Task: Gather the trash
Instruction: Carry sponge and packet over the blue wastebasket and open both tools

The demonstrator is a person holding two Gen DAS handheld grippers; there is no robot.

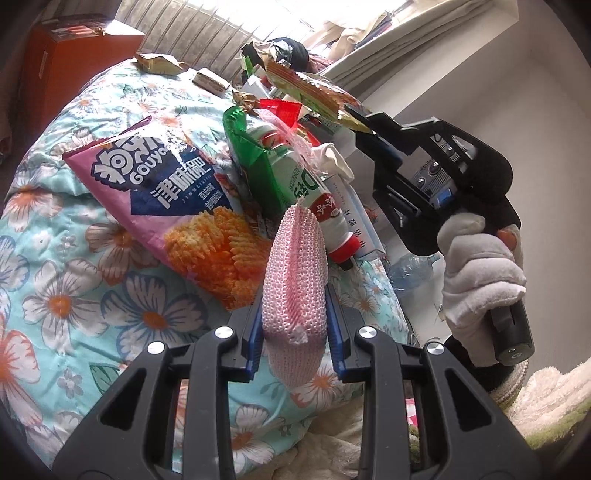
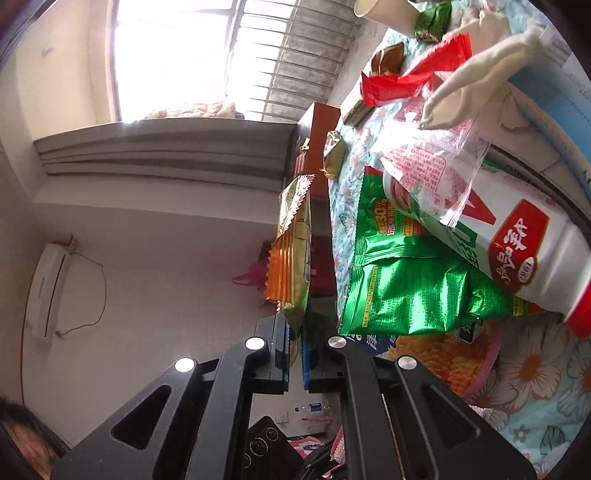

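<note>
My left gripper (image 1: 293, 317) is shut on a pink foam net sleeve (image 1: 295, 266) that stands up between its blue pads. Beyond it, trash lies piled on a floral quilt (image 1: 74, 280): a pink chip bag (image 1: 159, 192), a green foil bag (image 1: 258, 166) and a white bottle with a red cap (image 1: 332, 218). At the right, a gloved hand (image 1: 480, 273) holds my right gripper (image 1: 356, 120). In the right wrist view that gripper (image 2: 295, 343) is shut on a gold and orange snack wrapper (image 2: 291, 258), lifted off the quilt beside the green foil bag (image 2: 406, 288) and the white bottle (image 2: 498, 240).
A red wrapper (image 2: 413, 70), a clear printed bag (image 2: 436, 158), small gold wrappers (image 1: 159, 62) and a paper cup (image 2: 384, 11) also lie on the quilt. An orange cabinet (image 1: 74, 62) stands behind it under a barred window (image 2: 288, 55). A crushed plastic bottle (image 1: 413, 269) lies below the quilt's edge.
</note>
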